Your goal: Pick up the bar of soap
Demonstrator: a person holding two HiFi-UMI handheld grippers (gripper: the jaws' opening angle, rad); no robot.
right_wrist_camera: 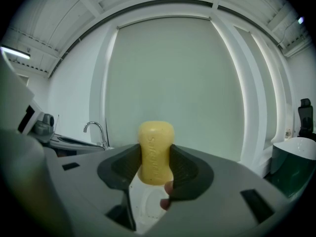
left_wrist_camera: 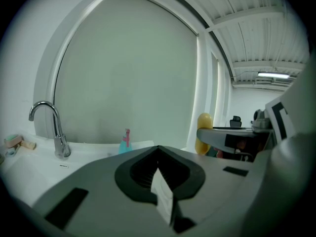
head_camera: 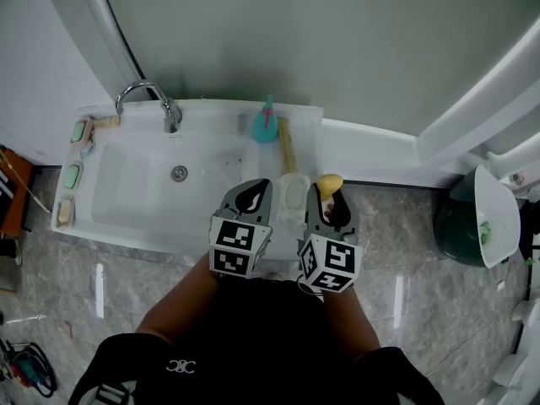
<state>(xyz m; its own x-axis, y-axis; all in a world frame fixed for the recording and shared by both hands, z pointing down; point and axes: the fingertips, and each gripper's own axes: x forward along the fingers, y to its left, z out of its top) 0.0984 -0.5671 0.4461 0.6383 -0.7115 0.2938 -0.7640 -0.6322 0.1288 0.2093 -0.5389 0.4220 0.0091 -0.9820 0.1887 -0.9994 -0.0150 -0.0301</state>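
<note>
A yellow bar of soap stands upright between the jaws of my right gripper, which is shut on it. In the head view the soap sticks out of the right gripper above the sink counter's right part, just right of a white soap dish. My left gripper hangs beside it to the left, shut with nothing in it. From the left gripper view its jaws meet at a point, and the soap shows at the right.
A white sink with a chrome faucet lies to the left. A teal bottle and a wooden-handled brush rest on the counter behind. Small soaps line the sink's left rim. A dark green bin stands at the right.
</note>
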